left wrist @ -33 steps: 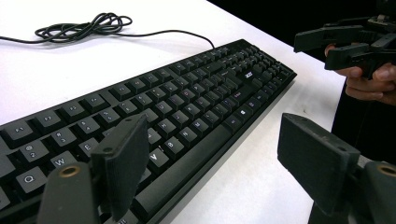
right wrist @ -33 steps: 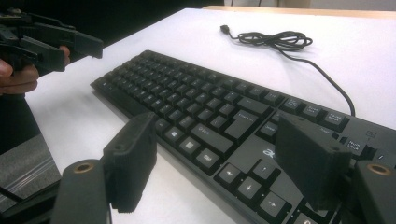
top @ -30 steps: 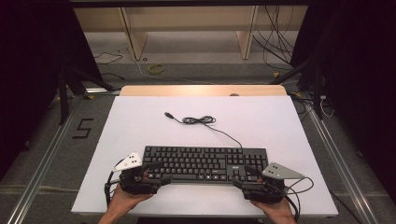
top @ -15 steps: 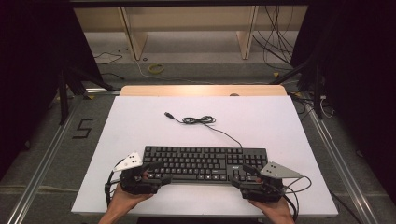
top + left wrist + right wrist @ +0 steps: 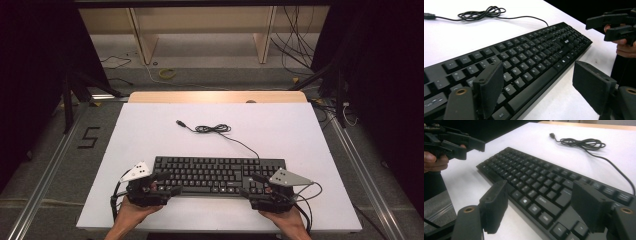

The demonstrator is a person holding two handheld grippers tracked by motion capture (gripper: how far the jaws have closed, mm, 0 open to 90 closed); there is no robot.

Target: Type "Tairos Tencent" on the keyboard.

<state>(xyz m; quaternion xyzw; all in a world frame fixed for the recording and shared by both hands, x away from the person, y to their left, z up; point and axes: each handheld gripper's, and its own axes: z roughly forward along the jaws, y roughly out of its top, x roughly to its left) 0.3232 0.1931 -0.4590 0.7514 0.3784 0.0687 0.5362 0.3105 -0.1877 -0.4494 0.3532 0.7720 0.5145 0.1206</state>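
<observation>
Where both jaws gape: two hand-held grippers, left point(image 5: 165, 184), right point(image 5: 251, 185), one keyboard point(image 5: 218, 174), one cable point(image 5: 214, 129).

black "5" on floor point(image 5: 89, 137), "c", "v" on keyboard point(image 5: 524, 62) keys

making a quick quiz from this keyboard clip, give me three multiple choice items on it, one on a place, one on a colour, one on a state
1. Where does the coiled cable lie?
A. on the table beyond the keyboard
B. on top of the keys
C. on the floor

2. What colour is the keyboard?
A. white
B. black
C. grey

3. How do the jaws of the left gripper and the right gripper stand?
A. both shut on the keyboard
B. one open, one shut
C. both open at the keyboard's ends

Answers:
1 A, the high view shows the coil on the white top behind the keyboard.
2 B, body and keys are black.
3 C, each gripper view shows a wide gap between its pads.
</observation>
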